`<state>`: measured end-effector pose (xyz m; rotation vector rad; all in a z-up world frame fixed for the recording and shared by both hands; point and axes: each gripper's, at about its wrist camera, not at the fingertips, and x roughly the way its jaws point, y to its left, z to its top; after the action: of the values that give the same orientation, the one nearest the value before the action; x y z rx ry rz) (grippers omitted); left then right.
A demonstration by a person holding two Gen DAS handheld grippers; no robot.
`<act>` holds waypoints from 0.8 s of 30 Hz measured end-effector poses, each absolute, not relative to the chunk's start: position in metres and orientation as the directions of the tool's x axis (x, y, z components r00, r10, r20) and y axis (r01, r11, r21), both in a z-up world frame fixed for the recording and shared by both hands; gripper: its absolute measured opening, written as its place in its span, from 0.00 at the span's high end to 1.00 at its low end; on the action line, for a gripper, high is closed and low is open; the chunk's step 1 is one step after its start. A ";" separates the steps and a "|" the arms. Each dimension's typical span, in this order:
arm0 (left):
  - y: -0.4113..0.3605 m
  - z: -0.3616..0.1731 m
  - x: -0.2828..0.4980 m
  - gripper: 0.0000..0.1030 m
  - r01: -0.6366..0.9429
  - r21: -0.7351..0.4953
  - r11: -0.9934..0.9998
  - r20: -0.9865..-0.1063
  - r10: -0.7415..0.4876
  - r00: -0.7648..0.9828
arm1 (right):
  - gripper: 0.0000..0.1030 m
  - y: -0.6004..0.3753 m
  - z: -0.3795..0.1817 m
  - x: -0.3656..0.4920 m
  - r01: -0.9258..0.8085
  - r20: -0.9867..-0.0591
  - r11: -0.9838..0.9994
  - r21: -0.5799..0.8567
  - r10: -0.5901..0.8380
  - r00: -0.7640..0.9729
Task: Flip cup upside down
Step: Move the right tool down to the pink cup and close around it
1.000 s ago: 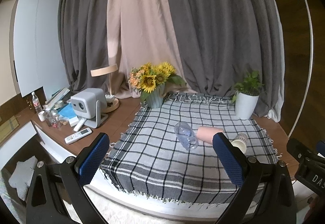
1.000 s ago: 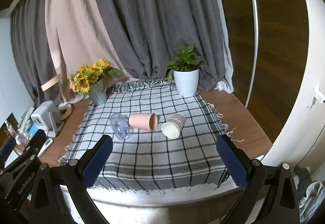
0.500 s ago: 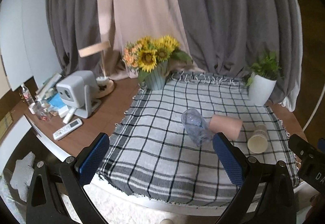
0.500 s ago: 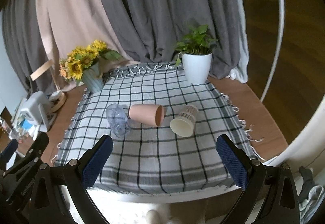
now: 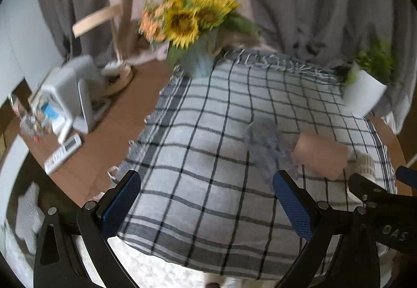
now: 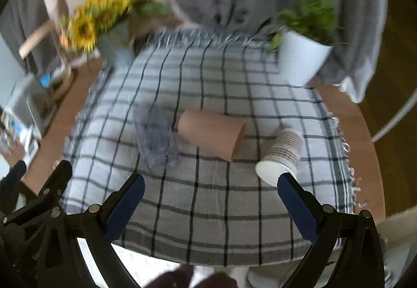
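- Paper, pale with brown stripes: the striped cup (image 6: 282,155) lies on its side on the checked cloth (image 6: 208,209), long axis slanting away, mouth towards me.
- It sits just beyond my right gripper (image 6: 208,209), by the right-hand finger; my left gripper (image 5: 208,209) is farther off.
- Both grippers gape wide and hold nothing.
- I count three tipped cups: striped, pink cup (image 6: 212,134), clear cup (image 6: 155,138).
- Two plants: sunflowers (image 6: 101,19), potted plant (image 6: 303,50).
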<state>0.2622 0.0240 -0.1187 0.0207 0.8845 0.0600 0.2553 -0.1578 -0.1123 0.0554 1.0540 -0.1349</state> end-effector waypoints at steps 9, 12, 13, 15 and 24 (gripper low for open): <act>0.013 -0.157 0.288 0.00 -0.265 0.014 0.964 -0.846 0.153 0.511 | 0.01 -0.158 -0.153 0.328 -0.112 -0.942 0.989 -0.099 -0.056 0.332; 0.004 -0.170 0.295 0.00 -0.325 0.014 0.946 -0.868 0.173 0.466 | 0.02 -0.161 -0.165 0.351 -0.209 -0.960 0.973 -0.096 -0.035 0.279; 0.001 -0.174 0.297 0.00 -0.344 0.023 0.939 -0.874 0.186 0.449 | 0.02 -0.163 -0.170 0.359 -0.244 -0.965 0.966 -0.091 -0.025 0.262; -0.005 -0.181 0.298 0.00 -0.365 0.034 0.930 -0.881 0.201 0.429 | 0.02 -0.164 -0.178 0.371 -0.297 -0.972 0.951 -0.083 -0.012 0.233; -0.027 -0.194 0.299 0.00 -0.433 0.070 0.899 -0.894 0.249 0.372 | 0.07 -0.156 -0.218 0.406 -0.479 -0.993 0.876 -0.059 -0.004 0.115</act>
<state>0.2989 -0.0265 -0.1941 -0.1875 1.1068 0.4401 0.4056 -0.1563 -0.2179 -0.4133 1.4238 0.3629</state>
